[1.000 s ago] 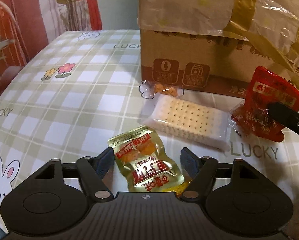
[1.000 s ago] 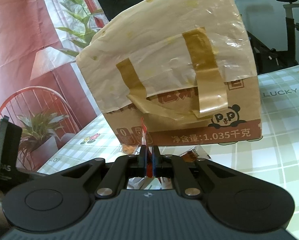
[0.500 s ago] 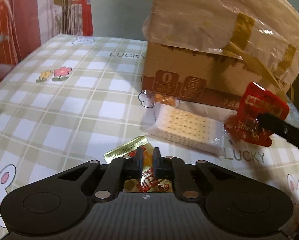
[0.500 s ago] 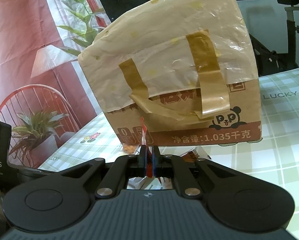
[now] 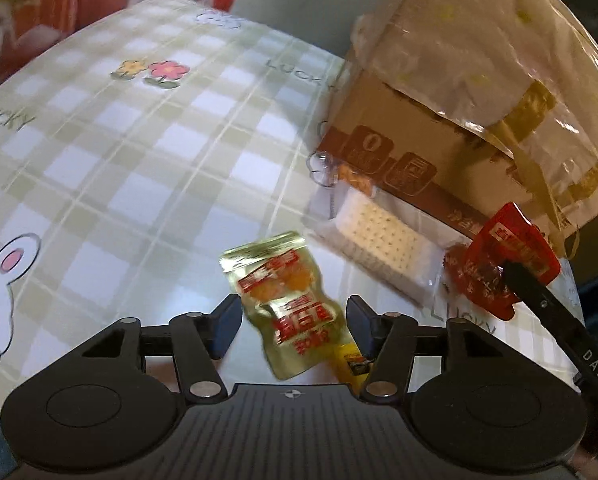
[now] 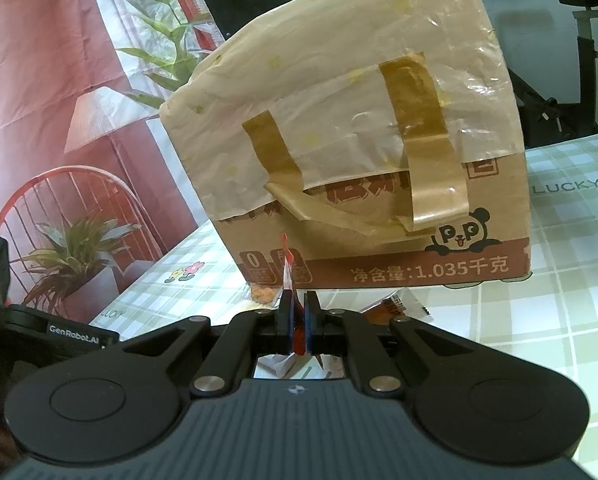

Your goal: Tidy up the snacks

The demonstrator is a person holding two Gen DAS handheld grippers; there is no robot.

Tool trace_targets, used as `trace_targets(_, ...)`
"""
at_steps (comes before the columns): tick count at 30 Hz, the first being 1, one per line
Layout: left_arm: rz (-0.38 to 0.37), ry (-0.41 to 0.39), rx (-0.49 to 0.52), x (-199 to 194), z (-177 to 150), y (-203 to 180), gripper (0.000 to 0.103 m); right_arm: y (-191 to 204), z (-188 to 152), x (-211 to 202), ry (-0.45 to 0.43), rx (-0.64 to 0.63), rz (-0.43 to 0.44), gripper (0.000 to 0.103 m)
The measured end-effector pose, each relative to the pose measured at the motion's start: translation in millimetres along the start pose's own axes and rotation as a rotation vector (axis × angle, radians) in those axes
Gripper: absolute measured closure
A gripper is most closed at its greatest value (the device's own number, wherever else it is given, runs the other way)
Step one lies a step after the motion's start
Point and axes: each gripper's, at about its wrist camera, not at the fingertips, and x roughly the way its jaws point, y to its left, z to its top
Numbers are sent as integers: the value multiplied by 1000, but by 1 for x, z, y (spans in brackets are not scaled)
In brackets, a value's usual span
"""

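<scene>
Gold snack pouch (image 5: 287,304) lies lengthwise between opening left gripper (image 5: 293,326)

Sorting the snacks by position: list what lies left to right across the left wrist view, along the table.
Yellow snack pouch between the opening left gripper jaws → cracker pack → red snack packet, pinched by the right gripper.

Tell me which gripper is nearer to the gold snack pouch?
Left. The left gripper has its opening jaws on both sides of the gold snack pouch; the right gripper, off to the side, pinches the red packet.
</scene>
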Motion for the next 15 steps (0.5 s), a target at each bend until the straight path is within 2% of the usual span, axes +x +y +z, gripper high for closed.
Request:
trace_targets(4,8,-38,59,9,2,-9,45,0,0,-1,-5,5,-4,98)
trace_targets(12,41,-90,271,22,3,-34,45,0,0,0,-1,5,-2,98)
trace_targets(15,54,-92,285,21,1,-37,43,-1,0,0,-1,7,-3,98)
